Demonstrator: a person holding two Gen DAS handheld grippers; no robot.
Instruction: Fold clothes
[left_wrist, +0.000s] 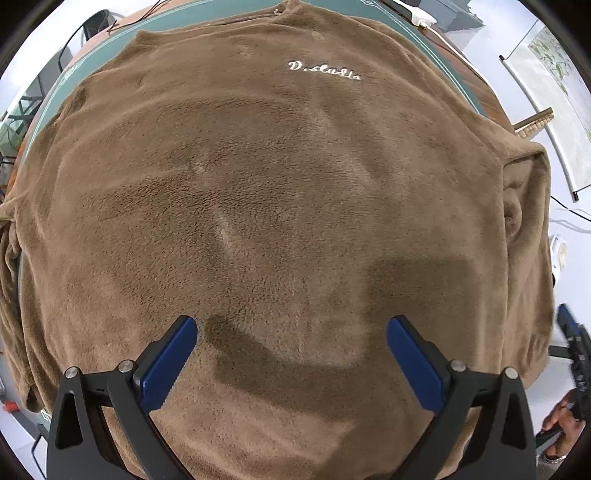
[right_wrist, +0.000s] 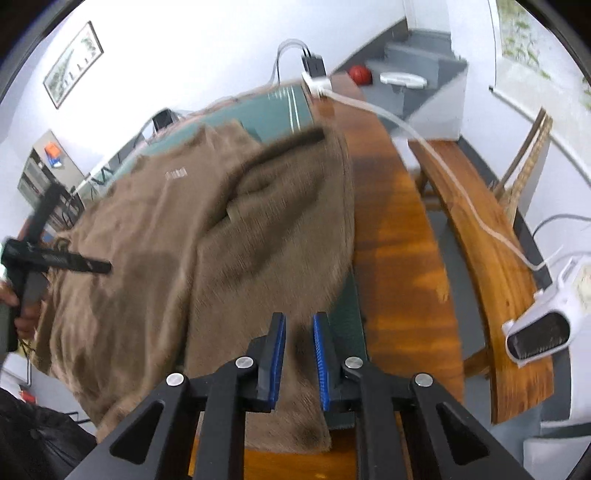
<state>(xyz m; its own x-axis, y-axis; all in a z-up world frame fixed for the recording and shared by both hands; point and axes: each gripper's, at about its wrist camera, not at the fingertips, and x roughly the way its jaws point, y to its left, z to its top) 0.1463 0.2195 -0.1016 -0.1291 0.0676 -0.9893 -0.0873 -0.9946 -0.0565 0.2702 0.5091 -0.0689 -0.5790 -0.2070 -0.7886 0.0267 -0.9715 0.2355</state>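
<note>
Across the bench, my right hand-held gripper is clamping the sweater's sleeve; left hand-held gripper hovering apart; plush fabric risks slipping.

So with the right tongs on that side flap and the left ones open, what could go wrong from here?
1. The right tongs look only narrowly closed around the sweater edge; the plush fabric may slip out mid-fold.
2. The left tongs hover open, pinning nothing, so the body could drag along.
3. The white cable lies on the wooden table beside the fold; fabric might snag it.
</note>
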